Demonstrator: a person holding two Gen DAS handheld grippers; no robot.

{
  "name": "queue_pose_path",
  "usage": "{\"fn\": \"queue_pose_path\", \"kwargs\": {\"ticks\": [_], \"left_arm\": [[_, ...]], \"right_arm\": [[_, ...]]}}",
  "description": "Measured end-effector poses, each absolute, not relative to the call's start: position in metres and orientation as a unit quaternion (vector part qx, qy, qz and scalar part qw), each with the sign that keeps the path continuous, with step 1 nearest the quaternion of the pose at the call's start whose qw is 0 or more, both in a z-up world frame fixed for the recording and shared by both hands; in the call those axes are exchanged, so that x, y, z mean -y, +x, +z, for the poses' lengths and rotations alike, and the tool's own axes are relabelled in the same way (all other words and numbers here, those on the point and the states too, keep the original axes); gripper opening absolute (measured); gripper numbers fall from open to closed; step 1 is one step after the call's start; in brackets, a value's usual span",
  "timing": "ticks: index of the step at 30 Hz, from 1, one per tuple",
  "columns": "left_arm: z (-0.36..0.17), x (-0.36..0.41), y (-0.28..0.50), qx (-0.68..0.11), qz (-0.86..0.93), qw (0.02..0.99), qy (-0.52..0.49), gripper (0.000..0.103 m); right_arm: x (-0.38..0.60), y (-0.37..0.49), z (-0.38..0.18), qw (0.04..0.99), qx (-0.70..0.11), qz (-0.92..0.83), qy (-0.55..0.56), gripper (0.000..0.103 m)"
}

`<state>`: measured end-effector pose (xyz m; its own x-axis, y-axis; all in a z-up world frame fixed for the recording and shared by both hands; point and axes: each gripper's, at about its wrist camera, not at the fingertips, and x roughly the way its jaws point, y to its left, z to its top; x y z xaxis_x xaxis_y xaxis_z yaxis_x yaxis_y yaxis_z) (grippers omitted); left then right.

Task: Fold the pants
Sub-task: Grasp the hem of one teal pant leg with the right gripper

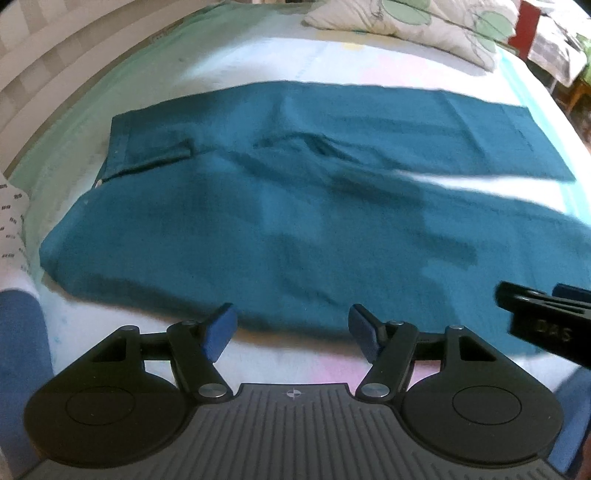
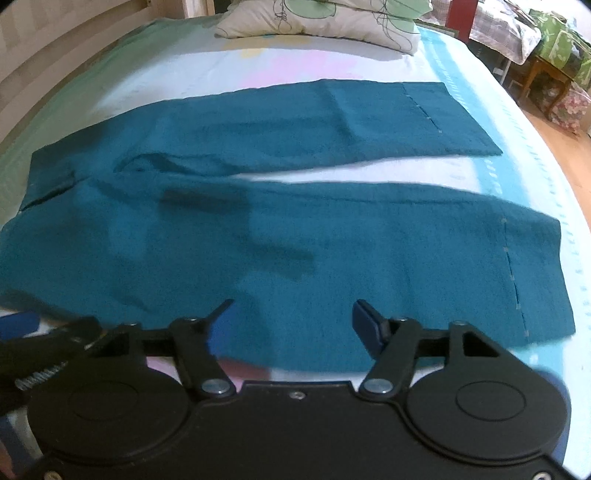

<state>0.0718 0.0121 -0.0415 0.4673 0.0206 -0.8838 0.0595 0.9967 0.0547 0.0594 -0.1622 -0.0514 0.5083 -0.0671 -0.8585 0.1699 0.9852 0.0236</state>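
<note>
So the teal pants (image 1: 295, 206) are laid out flat on a bed (image 1: 258, 55), waistband off to the left and both legs running out to the right with a thin strip of sheet showing between them. Not folded at all yet.

Left gripper (image 1: 292, 332) sits right at the near edge of the pants, roughly at the hip/thigh part. Its jaws are spread wide, nothing between the blue pads (image 1: 219, 332) except the hem of fabric lying on the sheet below, and the pads aren't pressing on it. Waistband is ahead and to the left of it, leg cuffs way off to the right.

Right gripper (image 2: 293, 326) is over the near leg, further down toward the cuff end. Jaws are also wide apart, with fabric under the gap but nothing pinched as far as I can see. The left pad looks blurry so I can't swear to its exact spot. The stitched cuff of the near leg is to its right, the far leg straight ahead past the gap.

Each gripper pokes into the edge of the other's view, so they're side by side. A floral pillow (image 2: 321, 22) sits far ahead of both, at the head of the bed.
</note>
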Motion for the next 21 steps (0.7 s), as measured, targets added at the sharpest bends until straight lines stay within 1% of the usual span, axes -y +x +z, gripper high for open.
{"fn": "queue_pose_path", "kwargs": {"ticks": [7, 13, 17, 21], "left_arm": [[-0.038, -0.020, 0.156, -0.501, -0.012, 0.865, 0.036, 0.065], [-0.044, -0.017, 0.240, -0.488, -0.013, 0.872, 0.051, 0.065], [-0.059, -0.012, 0.280, -0.482, -0.012, 0.874, 0.066, 0.065], [-0.088, -0.011, 0.306, -0.503, -0.010, 0.861, 0.070, 0.065]], "right_arm": [[0.212, 0.132, -0.051, 0.880, -0.459, -0.097, 0.065, 0.067], [0.255, 0.226, -0.065, 0.871, -0.471, -0.133, 0.048, 0.067], [0.280, 0.289, -0.075, 0.865, -0.474, -0.150, 0.065, 0.067], [0.295, 0.341, -0.077, 0.867, -0.459, -0.176, 0.074, 0.067]]}}
